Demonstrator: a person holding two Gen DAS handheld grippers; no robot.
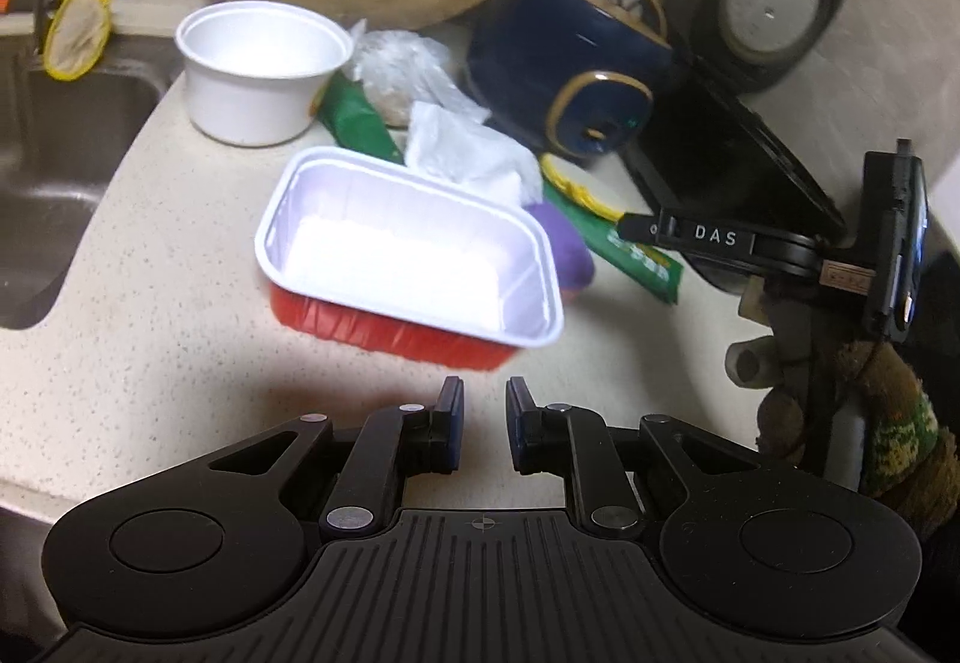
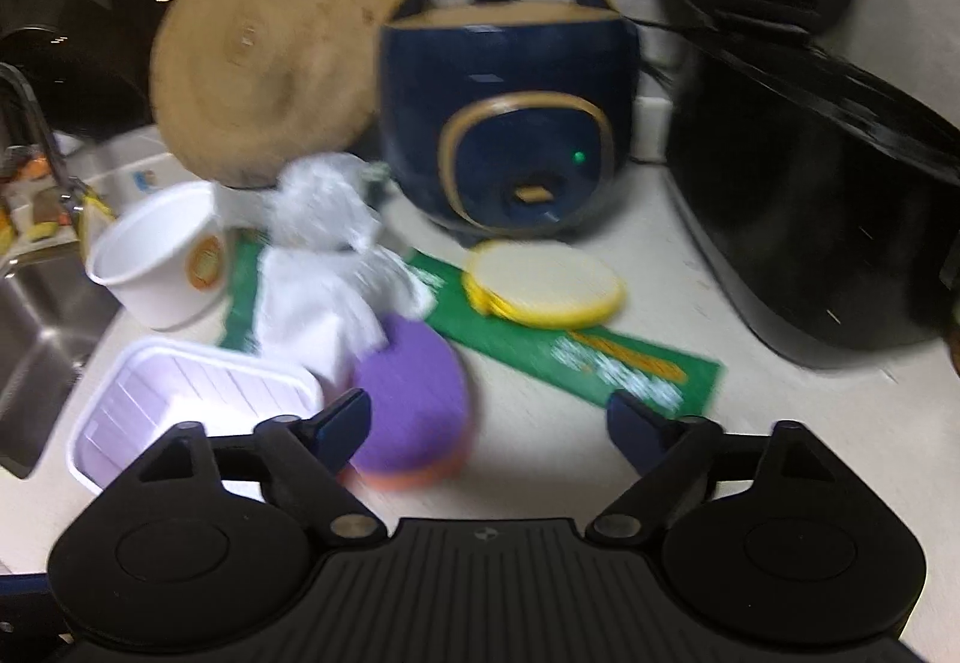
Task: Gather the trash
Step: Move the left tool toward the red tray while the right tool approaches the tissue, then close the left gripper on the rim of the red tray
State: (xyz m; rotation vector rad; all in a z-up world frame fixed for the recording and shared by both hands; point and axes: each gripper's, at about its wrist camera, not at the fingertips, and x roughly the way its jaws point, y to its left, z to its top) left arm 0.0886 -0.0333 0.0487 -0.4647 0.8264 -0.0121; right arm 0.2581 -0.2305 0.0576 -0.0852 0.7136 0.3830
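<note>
A red foil tray [image 1: 408, 255] with a white inside lies on the speckled counter, just beyond my left gripper [image 1: 483, 402], whose jaws are nearly together with nothing between them. Behind the tray are a white cup [image 1: 258, 69], a crumpled tissue [image 1: 468, 153], a clear plastic bag [image 1: 402, 63], a green wrapper [image 1: 636, 249] and a purple round lid [image 1: 570, 255]. My right gripper [image 2: 489, 417] stands open and holds nothing. The purple lid [image 2: 414, 399] lies just beyond its left finger and the green wrapper [image 2: 576, 357] ahead. A yellow lid [image 2: 546, 285] rests on that wrapper.
A dark blue rice cooker [image 2: 504, 123] and a round wooden board [image 2: 270, 45] stand at the back. A black appliance [image 2: 810, 219] fills the right side. The steel sink [image 1: 54, 153] drops off to the left. Bare counter [image 1: 180, 363] lies in front of the tray.
</note>
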